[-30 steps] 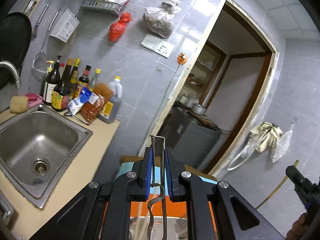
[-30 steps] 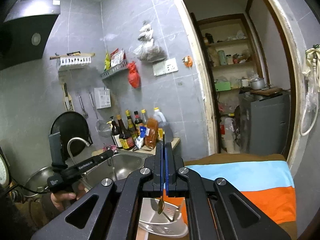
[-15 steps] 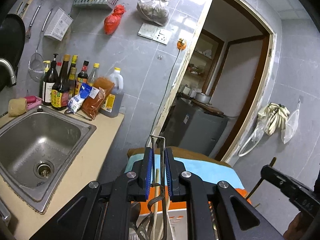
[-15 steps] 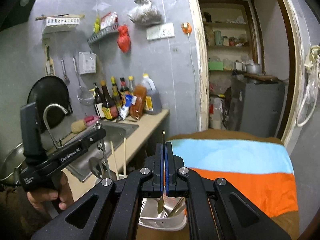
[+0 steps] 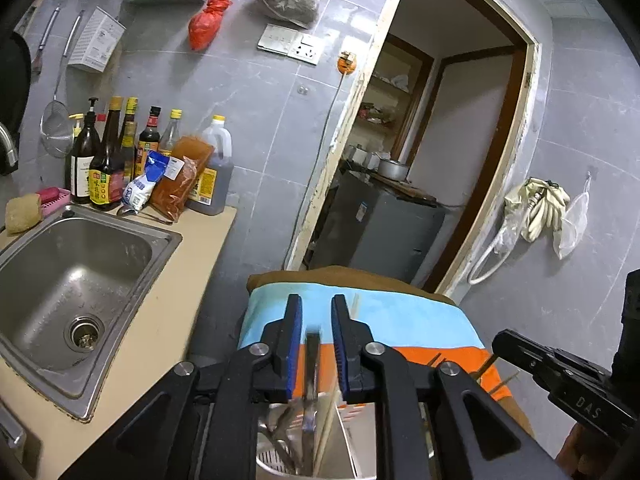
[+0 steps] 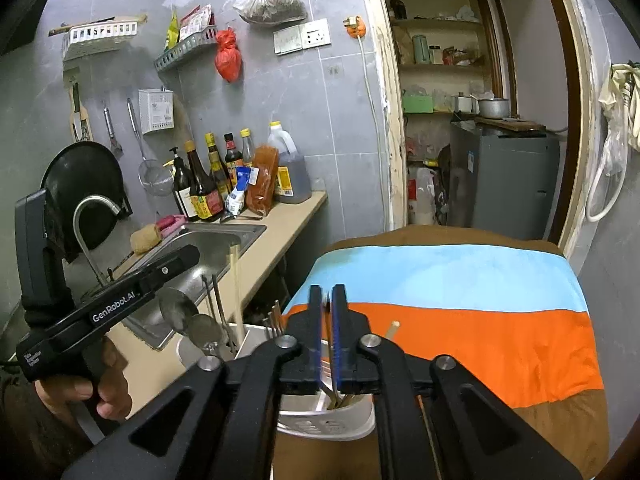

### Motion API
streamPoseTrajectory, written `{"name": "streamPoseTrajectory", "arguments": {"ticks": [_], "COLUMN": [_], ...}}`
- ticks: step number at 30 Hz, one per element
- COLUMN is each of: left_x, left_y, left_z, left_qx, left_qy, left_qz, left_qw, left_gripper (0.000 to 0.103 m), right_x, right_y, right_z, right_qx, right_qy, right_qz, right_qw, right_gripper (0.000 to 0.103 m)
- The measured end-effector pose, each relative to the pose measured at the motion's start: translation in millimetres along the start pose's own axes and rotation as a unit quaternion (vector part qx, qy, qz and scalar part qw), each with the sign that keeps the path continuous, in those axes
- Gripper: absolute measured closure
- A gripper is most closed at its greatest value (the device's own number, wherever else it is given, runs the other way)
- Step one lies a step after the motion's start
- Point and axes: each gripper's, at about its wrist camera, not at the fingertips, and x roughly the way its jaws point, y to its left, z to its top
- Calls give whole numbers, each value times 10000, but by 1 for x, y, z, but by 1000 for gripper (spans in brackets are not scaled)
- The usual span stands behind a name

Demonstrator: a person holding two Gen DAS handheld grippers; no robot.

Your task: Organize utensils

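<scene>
Two hand-held grippers over a white utensil holder (image 6: pixel 320 426) on a striped cloth (image 6: pixel 460 312).
Left gripper (image 5: pixel 312 320): jaws opening, a blurred metal utensil (image 5: pixel 311 376) loose between them. Right gripper (image 6: pixel 327 312): jaws opening narrowly above the holder, gripping nothing.

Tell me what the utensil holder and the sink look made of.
Utensil holder: looks like white plastic, matte, with moulded slots near its base; a shinier, perhaps metal, part shows in the left view. Sink: stainless steel by its look, brushed grey with dull reflections and scuffs.
</scene>
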Motion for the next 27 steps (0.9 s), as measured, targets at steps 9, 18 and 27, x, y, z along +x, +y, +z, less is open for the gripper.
{"name": "streamPoseTrajectory", "arguments": {"ticks": [9, 18, 27], "left_x": [-17, -44, -78], "left_y": [-6, -36, -65], "left_z": [0, -6, -20], "left_qx": [-57, 120, 207], "left_qy": [-53, -74, -117], "left_qz": [-65, -82, 134], "left_qw": [9999, 9999, 9996], "left_gripper": [55, 24, 2], "right_x": [-28, -75, -118], "right_y": [-8, -32, -60], "right_z": [-2, -8, -20], "right_qx": [90, 202, 264], "right_qy": [-298, -627, -780], "right_qz": [-40, -260, -381], "right_qw": [9995, 9975, 9959], "right_gripper": [64, 44, 26]}}
